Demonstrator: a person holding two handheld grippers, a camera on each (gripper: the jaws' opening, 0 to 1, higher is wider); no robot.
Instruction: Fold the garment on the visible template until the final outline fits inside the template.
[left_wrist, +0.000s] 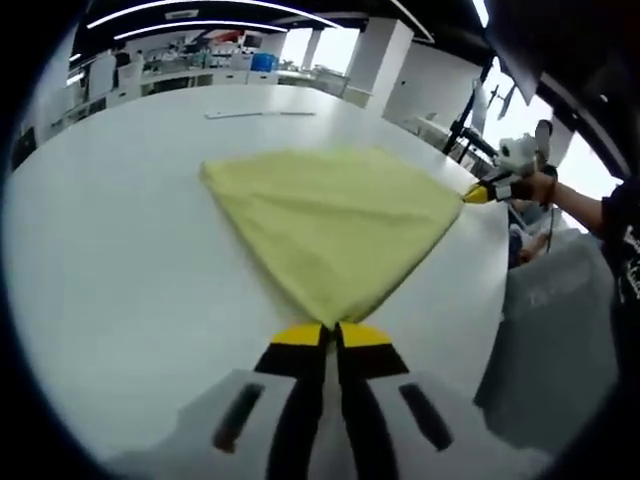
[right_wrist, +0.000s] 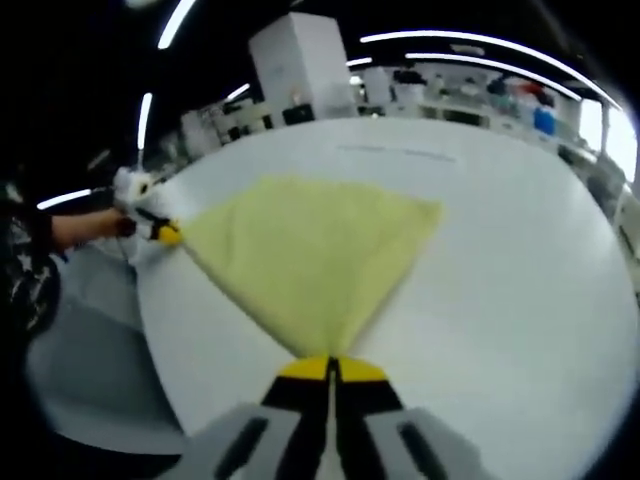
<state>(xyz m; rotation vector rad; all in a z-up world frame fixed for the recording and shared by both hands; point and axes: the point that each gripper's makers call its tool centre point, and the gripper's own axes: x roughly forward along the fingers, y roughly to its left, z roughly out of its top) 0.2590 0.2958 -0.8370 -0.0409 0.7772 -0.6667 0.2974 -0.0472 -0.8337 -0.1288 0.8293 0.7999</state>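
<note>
Garment (left_wrist: 335, 225): yellow soft cloth, triangular | left gripper (left_wrist: 330, 333), right gripper (right_wrist: 330, 367) pinch corners

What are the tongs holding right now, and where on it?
Both hold the yellow cloth: left tongs and right tongs each pinch a corner.

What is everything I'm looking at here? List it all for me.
Yellow cloth garment: one, pale yellow, spread on the table, a corner pinched by each gripper.
Round white table: one, white, under the garment.
Thin line on the table: one, grey, beyond the garment; too small to identify.
Shelves and benches: several, white, in the background.
Ceiling strip lights: several, white, overhead.
Left gripper: one, black with yellow tips, shut on a garment corner.
Right gripper: one, same colours, shut on another corner.
Person's hand: one, holding the right gripper.
</note>
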